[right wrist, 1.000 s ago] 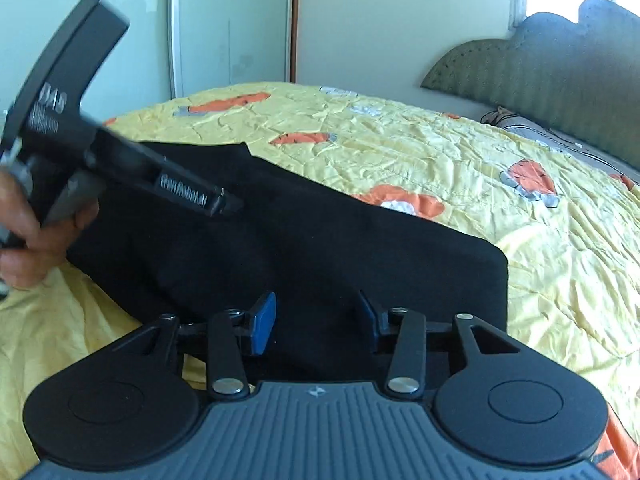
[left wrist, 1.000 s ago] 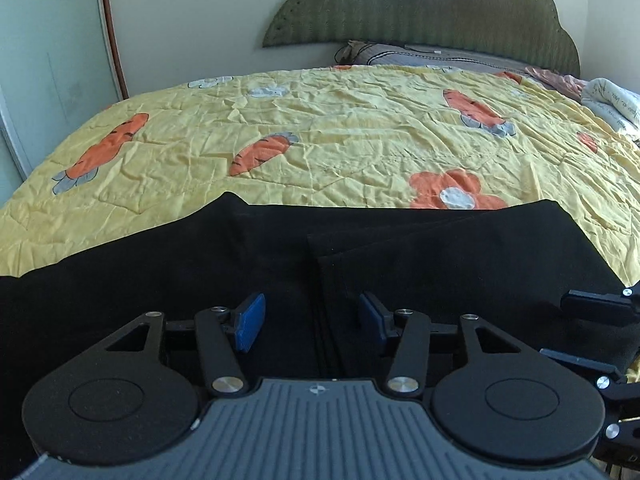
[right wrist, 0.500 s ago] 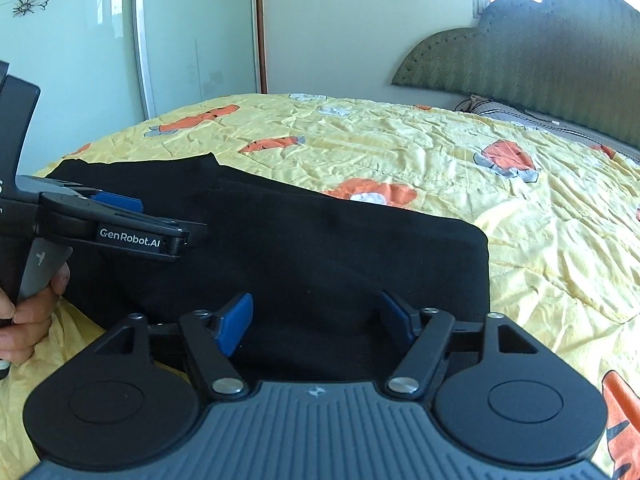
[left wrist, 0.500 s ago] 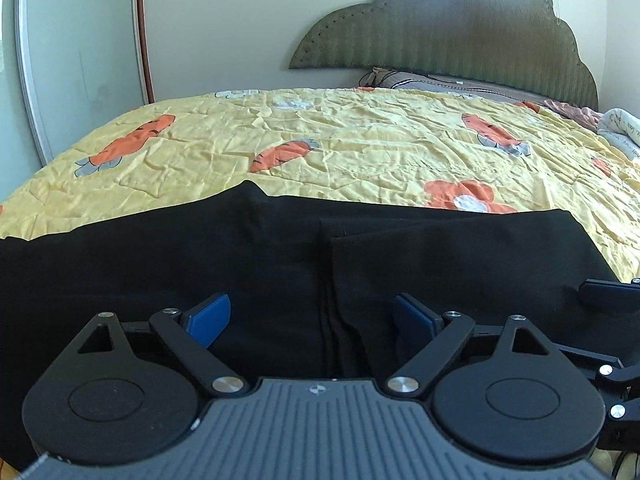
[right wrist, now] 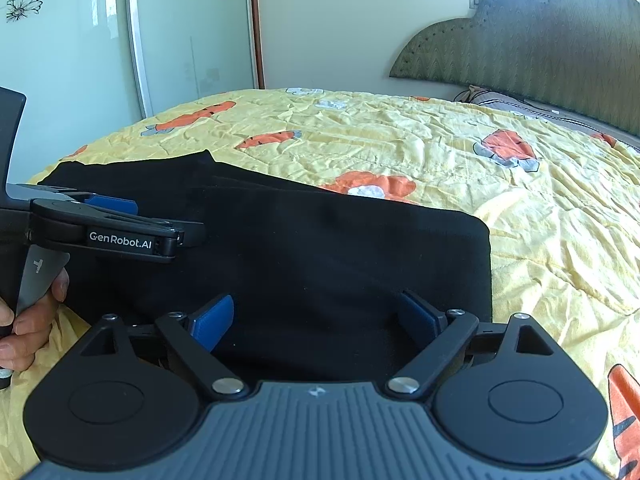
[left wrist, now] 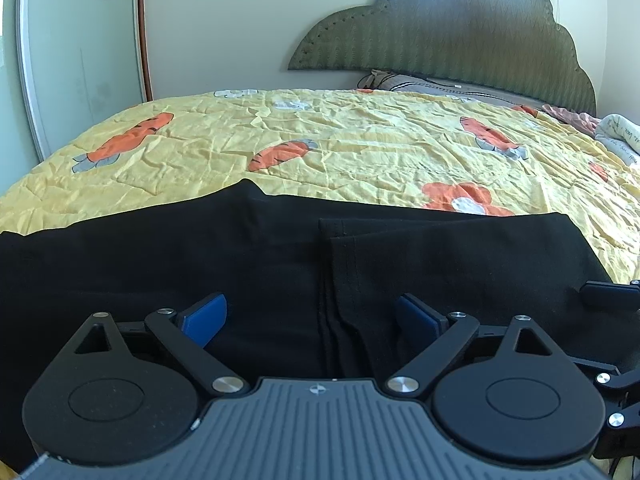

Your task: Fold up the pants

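Note:
Black pants (left wrist: 440, 256) lie flat on the yellow bed, with a folded layer whose hemmed edge (left wrist: 332, 264) runs down the middle of the left wrist view. They also show in the right wrist view (right wrist: 340, 256). My left gripper (left wrist: 312, 316) is open, its blue pads wide apart just above the cloth near that edge. My right gripper (right wrist: 316, 316) is open above the right part of the pants. The left gripper also shows from the side in the right wrist view (right wrist: 112, 232), held by a hand.
A yellow quilt (left wrist: 360, 152) with orange carrot prints covers the bed. A green headboard (left wrist: 460, 36) and a pillow (left wrist: 424, 82) stand at the far end. A glass wardrobe door (right wrist: 80, 60) is on the left. Bedding (left wrist: 620, 136) lies far right.
Both grippers have opened wider and pulled back and up from the pants. The pants lie still on the bed.

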### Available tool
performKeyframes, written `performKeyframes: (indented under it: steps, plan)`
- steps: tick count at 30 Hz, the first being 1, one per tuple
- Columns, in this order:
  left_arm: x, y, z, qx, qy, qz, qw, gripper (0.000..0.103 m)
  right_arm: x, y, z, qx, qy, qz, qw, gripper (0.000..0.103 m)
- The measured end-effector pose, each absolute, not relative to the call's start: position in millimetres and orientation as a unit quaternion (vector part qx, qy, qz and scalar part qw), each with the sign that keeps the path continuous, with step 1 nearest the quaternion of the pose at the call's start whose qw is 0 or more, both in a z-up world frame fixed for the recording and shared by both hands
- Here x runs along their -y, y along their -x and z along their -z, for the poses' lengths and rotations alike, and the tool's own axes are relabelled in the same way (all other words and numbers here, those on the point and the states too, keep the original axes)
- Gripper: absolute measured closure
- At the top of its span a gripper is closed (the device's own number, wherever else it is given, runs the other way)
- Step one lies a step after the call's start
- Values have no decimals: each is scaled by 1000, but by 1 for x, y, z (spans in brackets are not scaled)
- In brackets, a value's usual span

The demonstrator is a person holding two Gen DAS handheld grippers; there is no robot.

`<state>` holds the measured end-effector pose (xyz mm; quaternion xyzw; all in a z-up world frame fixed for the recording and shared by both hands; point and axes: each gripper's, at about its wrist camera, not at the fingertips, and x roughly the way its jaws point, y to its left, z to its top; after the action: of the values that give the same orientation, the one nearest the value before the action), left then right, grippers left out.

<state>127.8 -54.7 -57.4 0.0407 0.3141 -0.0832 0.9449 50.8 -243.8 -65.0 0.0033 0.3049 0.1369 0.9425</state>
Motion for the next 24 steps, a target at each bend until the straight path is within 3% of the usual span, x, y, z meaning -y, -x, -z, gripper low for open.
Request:
performKeyframes:
  steps: [10,14,19,24]
  plan:
    - [55,-128,57,-314,-40,84,945,8,244,-51,65,-305,-3,-137,943,11]
    - [56,-128,58,-315,-40,86,944,7,244,-52,66,-307,-3,-135,942,0]
    - [57,-119,51,-305,-39,75,949,13,254,-49,61,-286,-37,-136,948,0]
    - [64,-116,38,-288,-40,80,954,11,264,-68,45,-291,-66,-137,945,0]
